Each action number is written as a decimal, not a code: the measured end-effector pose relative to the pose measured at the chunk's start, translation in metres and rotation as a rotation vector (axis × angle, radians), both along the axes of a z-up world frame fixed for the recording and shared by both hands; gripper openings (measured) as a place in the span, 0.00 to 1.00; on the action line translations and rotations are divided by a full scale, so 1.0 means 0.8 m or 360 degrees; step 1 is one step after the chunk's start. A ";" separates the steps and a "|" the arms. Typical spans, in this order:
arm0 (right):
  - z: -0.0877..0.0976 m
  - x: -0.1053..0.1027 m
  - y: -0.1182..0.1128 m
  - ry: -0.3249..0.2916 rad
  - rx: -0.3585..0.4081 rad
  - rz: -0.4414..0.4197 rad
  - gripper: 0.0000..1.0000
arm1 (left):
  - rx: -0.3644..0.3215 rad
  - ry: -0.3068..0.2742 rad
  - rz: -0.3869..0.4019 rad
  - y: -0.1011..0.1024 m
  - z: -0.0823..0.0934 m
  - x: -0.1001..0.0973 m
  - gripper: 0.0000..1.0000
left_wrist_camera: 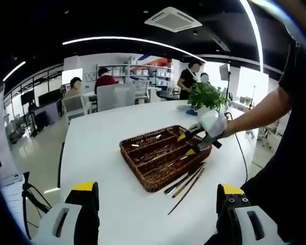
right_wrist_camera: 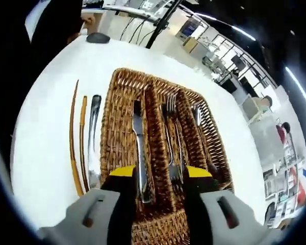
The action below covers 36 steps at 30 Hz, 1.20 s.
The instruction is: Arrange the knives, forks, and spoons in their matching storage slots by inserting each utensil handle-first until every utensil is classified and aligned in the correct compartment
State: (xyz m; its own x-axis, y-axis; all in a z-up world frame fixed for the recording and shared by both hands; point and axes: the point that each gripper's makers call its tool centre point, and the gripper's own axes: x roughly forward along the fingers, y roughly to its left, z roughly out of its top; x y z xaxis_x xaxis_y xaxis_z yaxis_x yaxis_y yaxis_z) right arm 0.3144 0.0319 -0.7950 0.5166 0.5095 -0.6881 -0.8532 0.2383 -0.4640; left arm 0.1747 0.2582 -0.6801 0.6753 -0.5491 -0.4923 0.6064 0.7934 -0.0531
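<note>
**Right gripper over basket, left gripper held back**

Right gripper (right_wrist_camera: 155, 176): jaws apart, yellow-tipped, hanging over near end of wicker basket (right_wrist_camera: 123, 87); nothing between the jaws. Seen also from left gripper view (left_wrist_camera: 198, 139), above right edge of basket (left_wrist_camera: 137, 157), held by gloved hand (left_wrist_camera: 213, 122), jaws parted there too.

Left gripper (left_wrist_camera: 158, 190): jaws wide apart, empty, raised above white table (left_wrist_camera: 102, 148), well short of basket.

Basket contents, right gripper view: three lengthwise compartments. Left compartment: knife (right_wrist_camera: 139, 148), lying along the slot, near end passing under the gripper's left jaw tip. Middle compartment: forks (right_wrist_camera: 170, 130), tines at far end, at least two, overlapping. Right compartment: spoon (right_wrist_camera: 198, 118), bowl at far end; count beyond one cannot be told.

Outside basket, on table just beside its left wall: metal utensil (right_wrist_camera: 94, 135) closest to basket, parallel to wall, type unclear; then two brown chopsticks (right_wrist_camera: 77, 143) further out, roughly parallel. Same group seen in left gripper view (left_wrist_camera: 186, 182) at near right corner of basket.

Surroundings: potted plant (left_wrist_camera: 208, 96) on table beyond basket; seated and standing people (left_wrist_camera: 105, 77) at desks in background.
</note>
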 end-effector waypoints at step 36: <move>0.114 -0.070 -0.113 0.0240 0.0841 -0.0705 0.99 | -0.0066 -0.0035 -0.0072 -0.070 -0.001 0.037 1.00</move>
